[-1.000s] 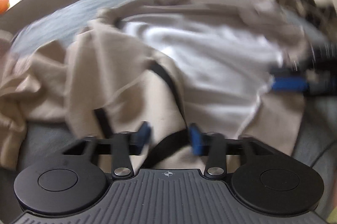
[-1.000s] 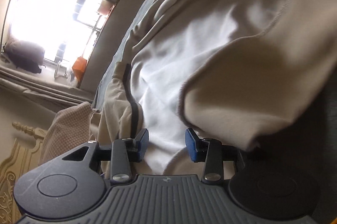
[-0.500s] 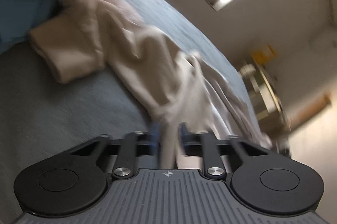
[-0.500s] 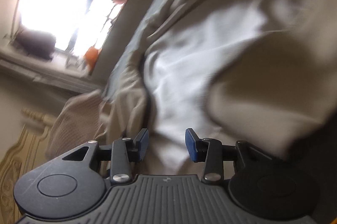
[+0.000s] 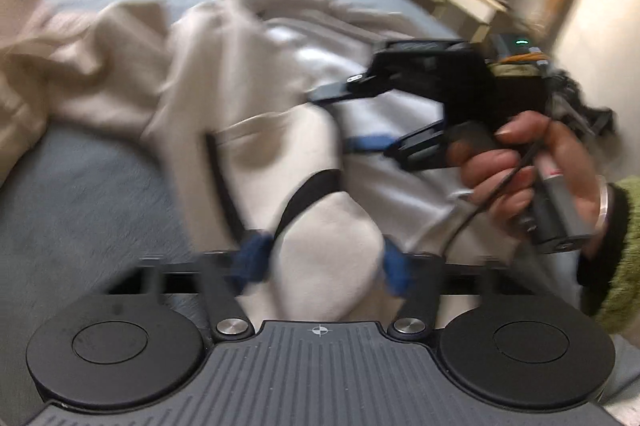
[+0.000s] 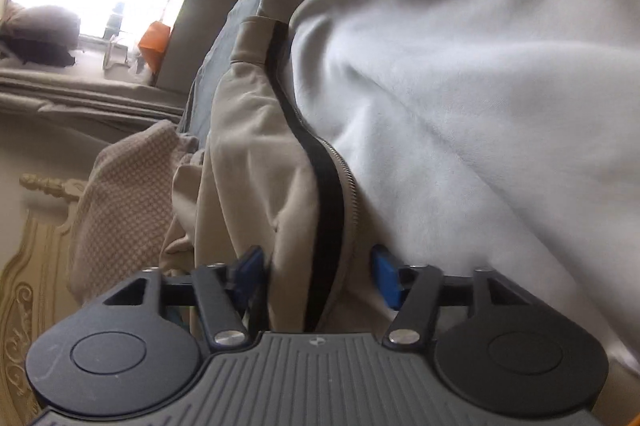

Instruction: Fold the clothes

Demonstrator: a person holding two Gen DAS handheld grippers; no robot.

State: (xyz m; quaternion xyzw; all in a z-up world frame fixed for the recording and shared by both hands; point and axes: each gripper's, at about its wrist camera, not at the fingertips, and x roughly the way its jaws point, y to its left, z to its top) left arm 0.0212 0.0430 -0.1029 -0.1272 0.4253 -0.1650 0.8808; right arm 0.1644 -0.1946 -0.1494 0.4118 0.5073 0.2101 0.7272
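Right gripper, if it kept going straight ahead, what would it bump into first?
Probably the beige jacket: its black zipper strip already lies between the right gripper fingers, whose jaws are opening. Depth is hard to judge.

- No words, brand names or numbers can be read in either view.
- The red-and-white label point(image 5: 554, 168) on the handle is too blurred to read.
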